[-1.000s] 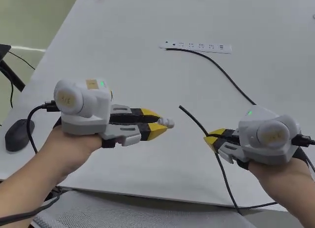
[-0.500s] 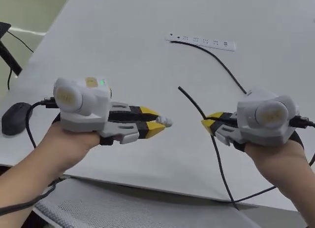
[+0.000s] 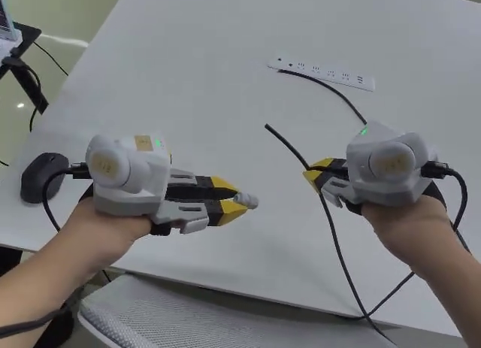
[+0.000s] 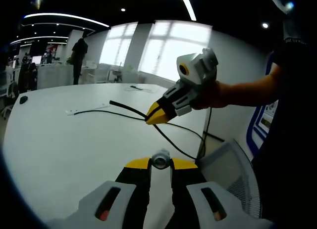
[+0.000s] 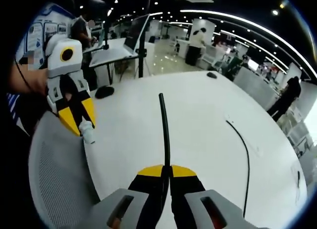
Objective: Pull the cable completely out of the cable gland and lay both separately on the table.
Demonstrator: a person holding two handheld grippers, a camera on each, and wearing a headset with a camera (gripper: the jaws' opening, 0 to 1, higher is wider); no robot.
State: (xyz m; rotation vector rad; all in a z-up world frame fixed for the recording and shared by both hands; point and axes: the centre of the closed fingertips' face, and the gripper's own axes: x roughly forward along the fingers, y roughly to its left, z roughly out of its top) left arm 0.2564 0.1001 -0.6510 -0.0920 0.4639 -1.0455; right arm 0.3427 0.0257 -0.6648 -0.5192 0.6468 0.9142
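Note:
My left gripper (image 3: pixel 239 201) (image 4: pixel 160 162) is shut on a small grey cable gland (image 3: pixel 246 201) (image 4: pixel 161 158), held above the white table (image 3: pixel 188 85) near its front edge. My right gripper (image 3: pixel 310 175) (image 5: pixel 166 170) is shut on a black cable (image 3: pixel 284 145) (image 5: pixel 163 125). The cable's free end sticks out past the jaws toward the table's middle, and its other part hangs down over the front edge. Cable and gland are apart, with a clear gap between the two grippers. The cable gland (image 5: pixel 88 133) also shows at the left gripper's tips in the right gripper view.
A white power strip (image 3: pixel 322 72) with its own black cord (image 3: pixel 340 100) lies at the back of the table. A dark mouse (image 3: pixel 39 175) sits at the left edge. A grey mesh chair (image 3: pixel 188 318) is just below the table's front edge.
The right gripper has risen and drawn slightly farther from me with the cable. The left gripper keeps the gland at about the same place. The head camera has shifted.

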